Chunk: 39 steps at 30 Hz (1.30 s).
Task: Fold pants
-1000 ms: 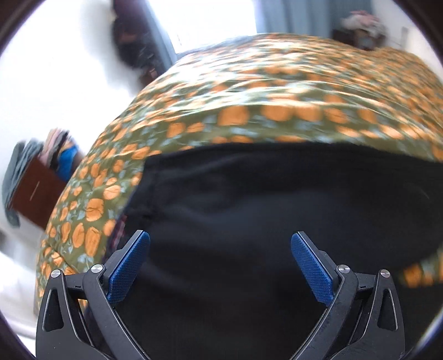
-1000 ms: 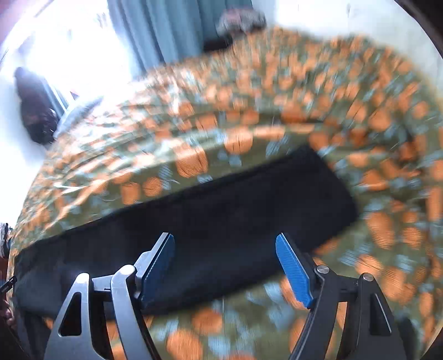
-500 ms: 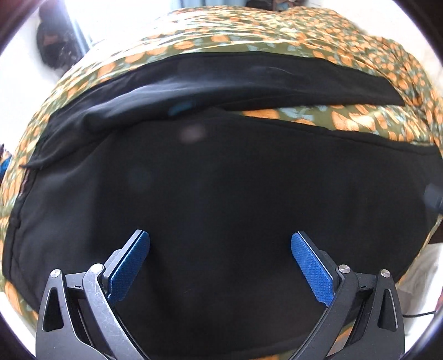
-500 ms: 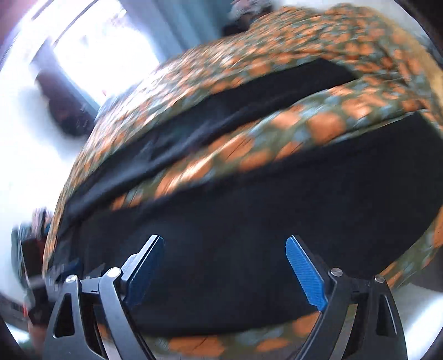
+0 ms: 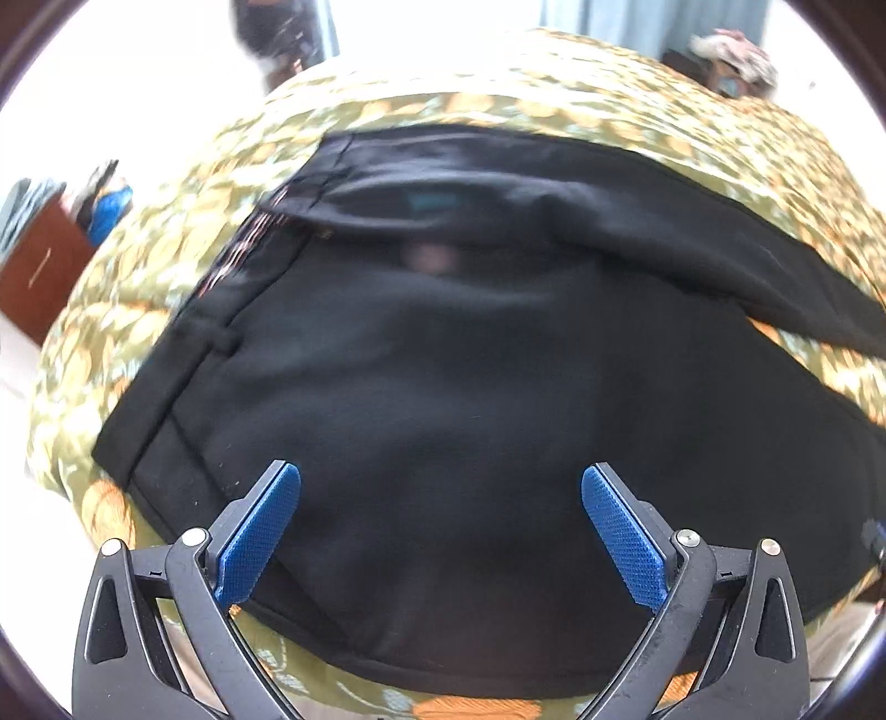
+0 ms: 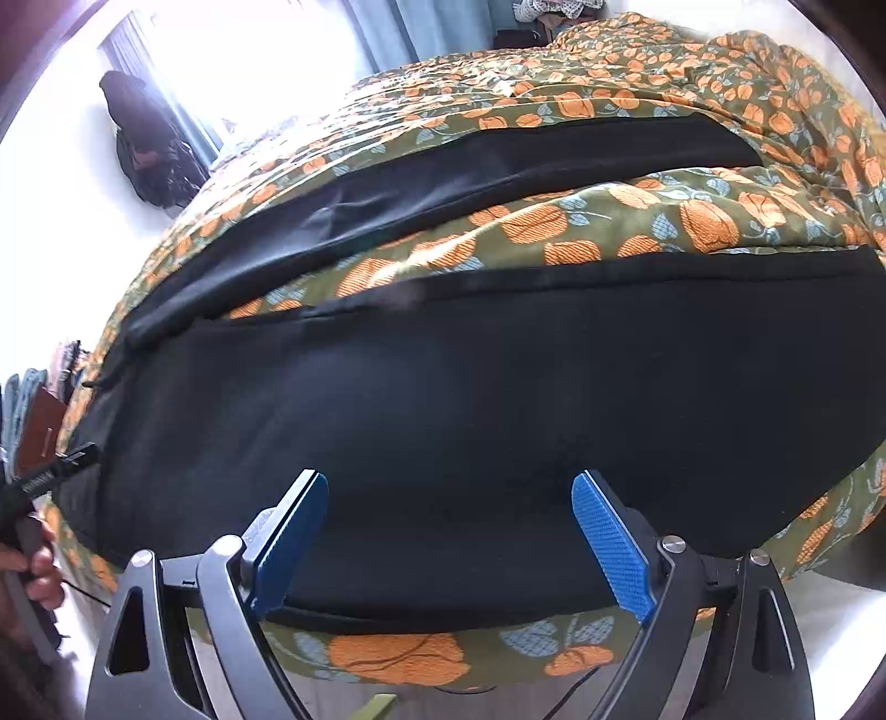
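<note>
Black pants (image 5: 443, 399), legs apart, spread on floral bedspread (image 6: 637, 221). Left gripper (image 5: 440, 520), right gripper (image 6: 448, 526): spread wide, empty. Advised: pinch near-edge hem squarely.

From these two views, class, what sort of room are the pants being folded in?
Most likely a bedroom. The black fabric pants lie spread on a bed covered by an olive bedspread with orange flowers, with blue-grey window curtains behind and a brown wooden cabinet alongside.

Orange-flowered olive bedspread (image 6: 637, 232), blue-grey curtains (image 6: 421, 27)
</note>
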Motion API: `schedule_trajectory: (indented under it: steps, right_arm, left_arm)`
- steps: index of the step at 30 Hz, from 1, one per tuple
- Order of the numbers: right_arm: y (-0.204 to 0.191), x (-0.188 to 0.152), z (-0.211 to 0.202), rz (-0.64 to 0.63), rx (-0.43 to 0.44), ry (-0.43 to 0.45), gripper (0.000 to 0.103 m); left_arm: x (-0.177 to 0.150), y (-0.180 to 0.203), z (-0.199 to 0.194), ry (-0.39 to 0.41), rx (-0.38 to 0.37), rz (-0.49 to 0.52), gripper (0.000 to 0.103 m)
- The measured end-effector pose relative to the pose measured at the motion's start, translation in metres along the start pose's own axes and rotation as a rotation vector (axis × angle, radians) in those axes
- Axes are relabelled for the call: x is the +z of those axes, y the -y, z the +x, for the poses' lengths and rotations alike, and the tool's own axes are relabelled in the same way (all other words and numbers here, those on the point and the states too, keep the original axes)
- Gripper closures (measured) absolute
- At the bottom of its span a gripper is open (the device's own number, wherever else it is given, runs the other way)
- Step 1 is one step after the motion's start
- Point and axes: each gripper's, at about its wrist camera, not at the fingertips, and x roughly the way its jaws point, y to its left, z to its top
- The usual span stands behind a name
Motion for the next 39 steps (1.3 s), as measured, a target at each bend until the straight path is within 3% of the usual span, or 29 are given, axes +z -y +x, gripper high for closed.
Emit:
schedule_trajectory:
  steps: [4, 11, 16, 24, 39]
  right_arm:
    - [0.013, 0.005, -0.002, 0.023, -0.017, 0.009, 0.013]
    - [0.115, 0.012, -0.020, 0.353, -0.099, 0.100, 0.013]
    - [0.155, 0.008, -0.033, 0.460, -0.145, 0.161, 0.013]
    - [0.145, 0.011, -0.046, 0.423, -0.139, 0.256, 0.010]
    - [0.125, 0.012, -0.040, 0.361, -0.098, 0.253, 0.007]
  left_arm:
    - [-0.010, -0.012, 0.006, -0.017, -0.016, -0.015, 0.001]
    - [-0.019, -0.007, 0.010, -0.024, 0.021, 0.026, 0.000]
    - [-0.016, -0.006, 0.020, -0.032, 0.041, 0.041, 0.000]
    - [-0.014, -0.007, 0.026, -0.038, 0.050, 0.038, 0.000]
    - [-0.025, -0.002, 0.015, -0.004, 0.056, 0.045, 0.000]
